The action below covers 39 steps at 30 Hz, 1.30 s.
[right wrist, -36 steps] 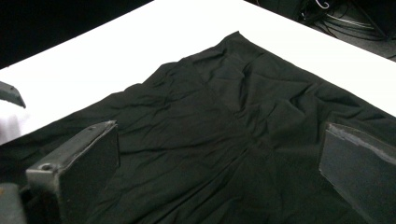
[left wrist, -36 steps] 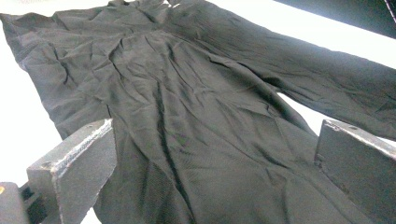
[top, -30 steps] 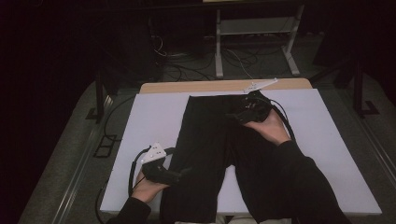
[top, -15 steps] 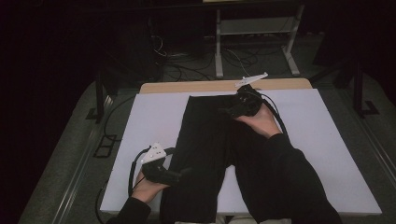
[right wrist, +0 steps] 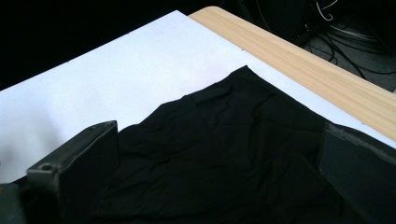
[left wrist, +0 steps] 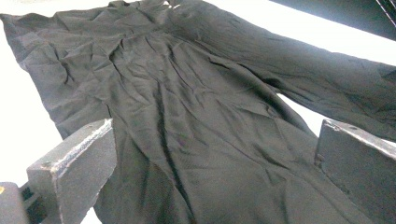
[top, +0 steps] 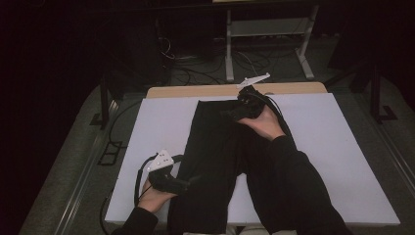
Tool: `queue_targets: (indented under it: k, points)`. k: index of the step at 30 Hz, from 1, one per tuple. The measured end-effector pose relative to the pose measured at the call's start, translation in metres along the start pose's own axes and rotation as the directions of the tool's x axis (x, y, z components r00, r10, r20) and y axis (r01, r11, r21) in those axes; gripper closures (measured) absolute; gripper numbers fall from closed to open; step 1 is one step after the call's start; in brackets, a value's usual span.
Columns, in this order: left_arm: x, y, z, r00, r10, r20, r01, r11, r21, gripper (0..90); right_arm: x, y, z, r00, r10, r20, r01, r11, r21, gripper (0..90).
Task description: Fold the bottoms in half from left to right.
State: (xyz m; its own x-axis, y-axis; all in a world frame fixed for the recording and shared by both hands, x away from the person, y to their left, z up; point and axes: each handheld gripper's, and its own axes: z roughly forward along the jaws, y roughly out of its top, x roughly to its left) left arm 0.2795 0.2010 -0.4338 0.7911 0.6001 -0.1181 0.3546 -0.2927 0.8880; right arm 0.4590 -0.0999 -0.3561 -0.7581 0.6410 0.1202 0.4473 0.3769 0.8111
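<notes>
Wide bare stretches of the white table cover lie open on both sides of the flat black cloth garment. Only the person's dark-sleeved right forearm crosses the near right part.

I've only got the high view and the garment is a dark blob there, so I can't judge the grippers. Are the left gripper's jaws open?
Observer: Yes, the left gripper has its jaws wide apart over the garment.
Operator: And the right one?
Observer: The right gripper is open too, above the garment's far end.
Operator: Is that end flat?
Observer: Wrinkled; one corner points toward the wooden edge.
</notes>
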Motion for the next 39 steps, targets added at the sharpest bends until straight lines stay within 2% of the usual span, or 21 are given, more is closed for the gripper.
queue_targets:
  k: [15,26,39]
  points:
    - [0.0,0.0,0.0,1.0,-0.001,0.003,0.001,1.0,-0.003,0.0,0.003,0.014,0.025,0.9999,0.011,-0.004,-0.011,1.0,-0.014,0.0]
    - [0.0,0.0,-0.001,1.0,-0.004,0.008,0.004,1.0,-0.008,0.0,0.004,0.02,0.053,0.9996,0.029,-0.004,-0.029,0.999,-0.014,0.0]
    - [0.0,0.001,-0.001,0.9999,-0.002,0.013,0.002,0.9999,-0.011,0.0,0.012,0.031,0.082,0.9998,0.012,-0.013,-0.012,1.0,-0.002,0.0]
